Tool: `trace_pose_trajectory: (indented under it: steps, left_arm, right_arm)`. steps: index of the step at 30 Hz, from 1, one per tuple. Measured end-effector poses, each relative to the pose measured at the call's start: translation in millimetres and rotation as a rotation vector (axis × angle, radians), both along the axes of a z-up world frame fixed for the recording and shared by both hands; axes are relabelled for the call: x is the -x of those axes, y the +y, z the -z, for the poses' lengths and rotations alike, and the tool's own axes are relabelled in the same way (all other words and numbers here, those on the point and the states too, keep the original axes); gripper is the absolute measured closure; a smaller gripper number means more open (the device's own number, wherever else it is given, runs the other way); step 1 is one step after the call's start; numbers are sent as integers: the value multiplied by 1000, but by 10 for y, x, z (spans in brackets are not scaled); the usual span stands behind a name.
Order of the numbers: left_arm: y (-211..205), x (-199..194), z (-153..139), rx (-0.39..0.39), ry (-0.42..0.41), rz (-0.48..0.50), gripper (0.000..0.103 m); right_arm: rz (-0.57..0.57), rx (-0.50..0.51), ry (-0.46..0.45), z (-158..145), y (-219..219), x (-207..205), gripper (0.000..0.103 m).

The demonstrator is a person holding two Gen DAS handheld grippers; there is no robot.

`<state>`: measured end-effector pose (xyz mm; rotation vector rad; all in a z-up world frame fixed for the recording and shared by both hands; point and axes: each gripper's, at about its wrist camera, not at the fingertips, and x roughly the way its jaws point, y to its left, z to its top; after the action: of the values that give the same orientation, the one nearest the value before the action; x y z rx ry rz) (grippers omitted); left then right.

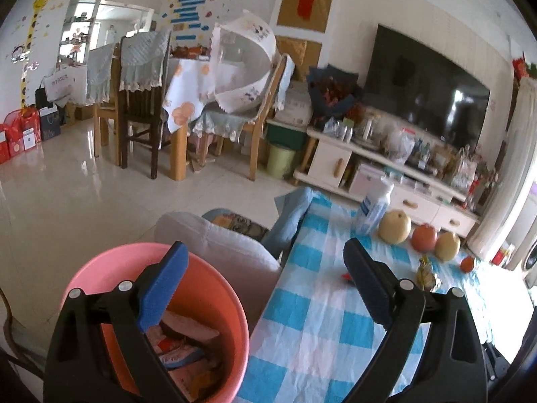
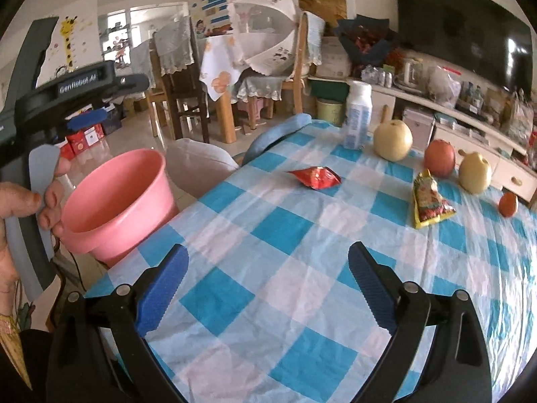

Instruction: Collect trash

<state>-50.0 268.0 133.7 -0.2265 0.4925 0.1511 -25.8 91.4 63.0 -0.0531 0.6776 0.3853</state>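
Observation:
A pink bin (image 1: 218,305) stands beside the table's left edge with several wrappers (image 1: 181,346) inside; it also shows in the right wrist view (image 2: 114,201). My left gripper (image 1: 265,268) is open and empty, over the bin's rim and the table edge. A red wrapper (image 2: 315,177) and a yellow snack packet (image 2: 428,201) lie on the blue checked tablecloth (image 2: 268,268). The packet also shows in the left wrist view (image 1: 427,272). My right gripper (image 2: 266,270) is open and empty above the near cloth, short of the red wrapper.
A white bottle (image 2: 357,114), two pears (image 2: 392,139), an apple (image 2: 439,158) and a small orange fruit (image 2: 507,204) stand along the table's far side. A grey cushion (image 2: 198,164) lies beyond the bin. Dining chairs and a TV cabinet stand farther back.

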Motion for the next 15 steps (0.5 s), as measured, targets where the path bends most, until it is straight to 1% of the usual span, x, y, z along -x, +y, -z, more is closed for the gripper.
trace_pose_trajectory:
  steps: [4, 10, 15]
  left_arm:
    - [-145, -60, 48, -25, 31, 38, 9]
    - [-372, -113, 81, -37, 41, 87, 9]
    - [-576, -172, 123, -66, 57, 124, 9]
  right_arm:
    - [18, -11, 9, 11, -145, -13, 8]
    - [42, -13, 17, 28, -348, -17, 8]
    - [63, -28, 25, 27, -528, -28, 8]
